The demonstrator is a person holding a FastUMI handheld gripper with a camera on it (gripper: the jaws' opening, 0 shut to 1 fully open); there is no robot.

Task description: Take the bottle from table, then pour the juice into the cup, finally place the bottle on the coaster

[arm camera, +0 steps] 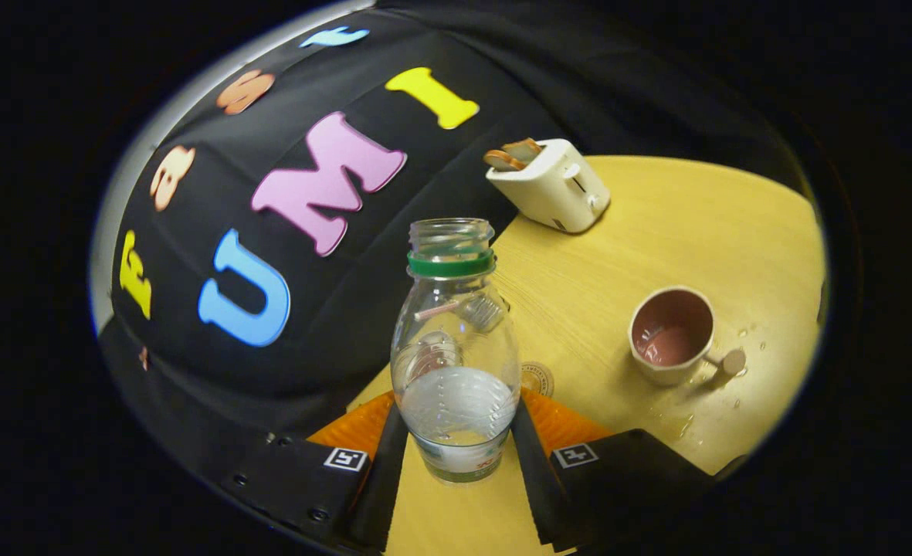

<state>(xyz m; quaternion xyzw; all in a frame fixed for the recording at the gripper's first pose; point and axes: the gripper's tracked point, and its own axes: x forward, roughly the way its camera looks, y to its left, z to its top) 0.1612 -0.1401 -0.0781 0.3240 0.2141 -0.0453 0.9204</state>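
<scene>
Clamped between the two fingers of the hand-held gripper (459,444) is a clear plastic bottle (456,347), gripped low on its body with a finger pressing on each side. It has no cap; a green ring circles its neck just under the open mouth, and a little pale liquid sits in its lower part, above a band of label near the base. Seen against the tilted scene, the bottle stands along the line of the fingers, its mouth pointing away from the camera toward the booth's black cloth wall. Whether its base touches the wooden worktop (656,232) or hangs just over it cannot be told. Just beyond the bottle, partly hidden behind its right side, lies a small round coaster (537,378) flat on the worktop, apart from the fingers. To the right of it, well clear of the bottle, a cup (671,334) with a pale outside and a pinkish inside sits on the worktop, holding some liquid at the bottom; a short handle with a rounded end sticks out on its right. Several drops and a small wet smear lie on the wood around the cup's near and right sides. Far beyond, by the wall, stands a cream toaster (552,185) with slices of toast in its slots.
</scene>
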